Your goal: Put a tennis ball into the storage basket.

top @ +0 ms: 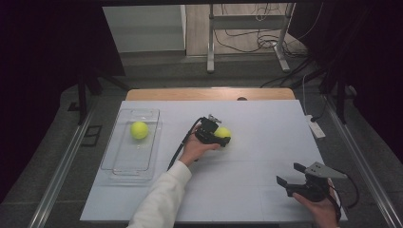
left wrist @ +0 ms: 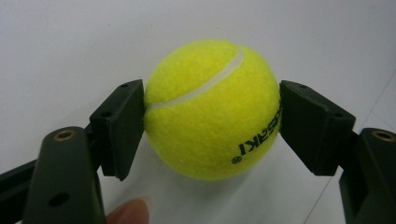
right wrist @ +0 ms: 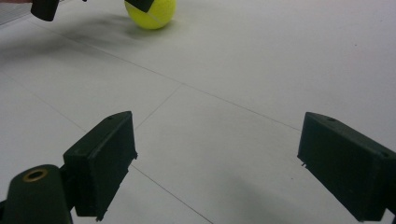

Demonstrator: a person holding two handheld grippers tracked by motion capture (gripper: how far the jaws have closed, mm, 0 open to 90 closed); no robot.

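We have the left hand-held gripper [left wrist: 211, 121] clamped on the tennis ball [left wrist: 212, 109], right hand-held gripper [right wrist: 217, 163] gaping wide and idle; fuzzy ball may squirt out if lifted fast.

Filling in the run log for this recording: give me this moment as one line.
left gripper: shut on yellow felt tennis ball | right gripper: open, idle | second yellow tennis ball: in clear plastic tray

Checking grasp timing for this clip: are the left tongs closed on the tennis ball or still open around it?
Closed on it. In the left gripper view both pads of the left tongs press the sides of the tennis ball, which sits on the table.
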